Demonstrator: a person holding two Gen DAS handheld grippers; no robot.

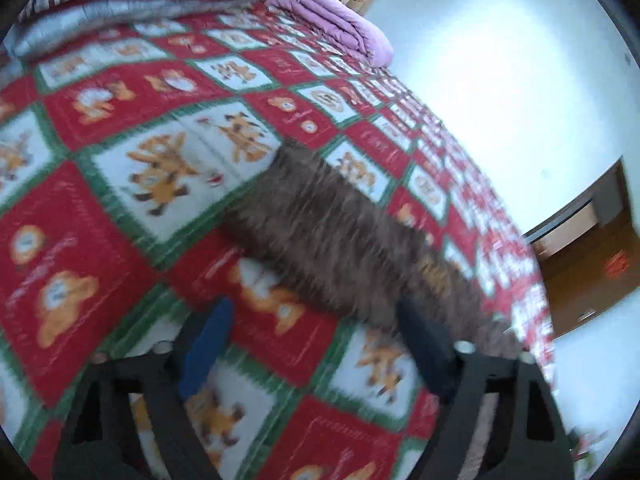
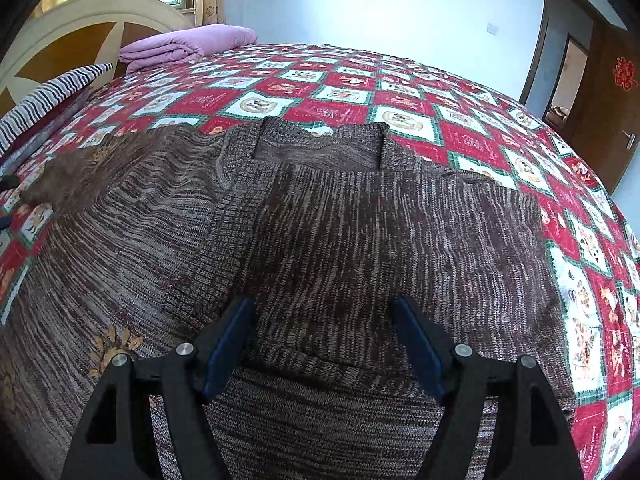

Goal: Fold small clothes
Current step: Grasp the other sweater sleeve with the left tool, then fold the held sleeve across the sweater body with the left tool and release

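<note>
Left wrist view: the left gripper (image 1: 316,344) hangs over the bed cover (image 1: 120,208), the red, white and green one with bears on it. Its two fingers are spread apart and nothing is between them. The picture is blurry. One brown sleeve (image 1: 340,240) of the sweater lies flat on the cover, running from the middle toward 5 o'clock. A folded purple blanket (image 1: 344,28) sits at 1 o'clock.

Right wrist view: the right gripper (image 2: 324,340) is just above the brown sweater (image 2: 360,232). Its fingers are spread wide and pinch nothing. The sweater lies across the middle and 7 o'clock side of the bed, with one side folded over.
</note>
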